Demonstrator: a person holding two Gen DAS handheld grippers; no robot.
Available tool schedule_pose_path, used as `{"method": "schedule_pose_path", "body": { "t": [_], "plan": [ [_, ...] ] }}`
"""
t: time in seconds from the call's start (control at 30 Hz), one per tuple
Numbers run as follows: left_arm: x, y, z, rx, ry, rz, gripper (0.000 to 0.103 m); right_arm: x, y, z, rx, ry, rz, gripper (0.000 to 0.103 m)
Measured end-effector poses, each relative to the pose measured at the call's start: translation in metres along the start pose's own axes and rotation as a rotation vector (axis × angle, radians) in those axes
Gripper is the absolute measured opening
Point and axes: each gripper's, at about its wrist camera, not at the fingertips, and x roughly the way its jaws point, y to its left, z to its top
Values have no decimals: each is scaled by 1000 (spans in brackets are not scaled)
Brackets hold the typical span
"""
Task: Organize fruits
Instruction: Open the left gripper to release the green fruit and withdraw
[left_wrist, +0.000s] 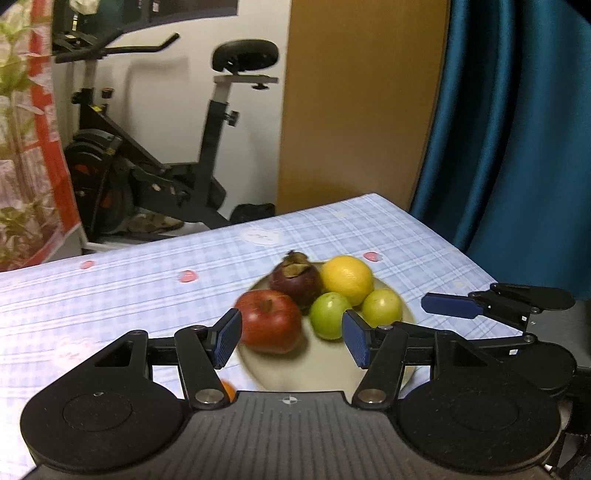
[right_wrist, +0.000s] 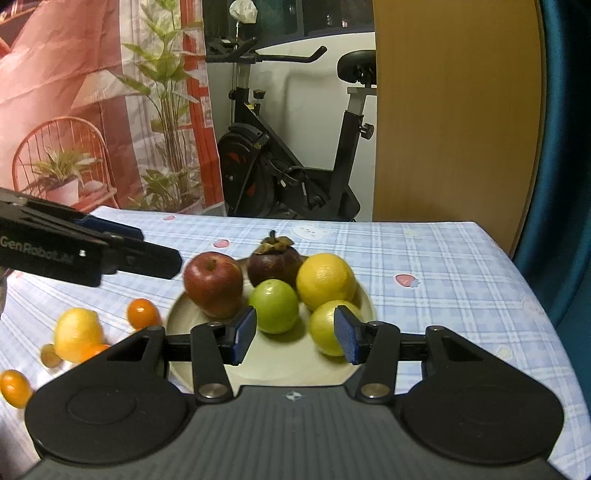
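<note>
Currently both the left gripper (left_wrist: 291, 338) and right gripper (right_wrist: 295, 338) hover wide apart, holding nothing, above a plate (right_wrist: 280, 365) bearing apple (right_wrist: 212, 282), mangosteen (right_wrist: 275, 264) and citrus; a lemon (right_wrist: 77, 334) lies left on the tabletop (right_wrist: 443, 266).

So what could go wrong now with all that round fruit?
The plate already holds five fruits packed together; adding another might nudge the yellow-green fruit by the rim off.

The loose lemon and small oranges on the tablecloth are round and could roll if bumped.

Both open hand-held grippers, left and right, hang close over the plate and might collide.
</note>
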Motion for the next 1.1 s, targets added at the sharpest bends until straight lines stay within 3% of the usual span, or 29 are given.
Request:
{"method": "schedule_pose_path", "body": {
  "t": [0.6,1.1],
  "plan": [
    [-77,34,-32,-94,-85,55,63,-24,50,-19,65,-12,63,50],
    [-125,91,-80,-241,-82,147,62,-31,92,-32,19,20,136,50]
  ]
}}
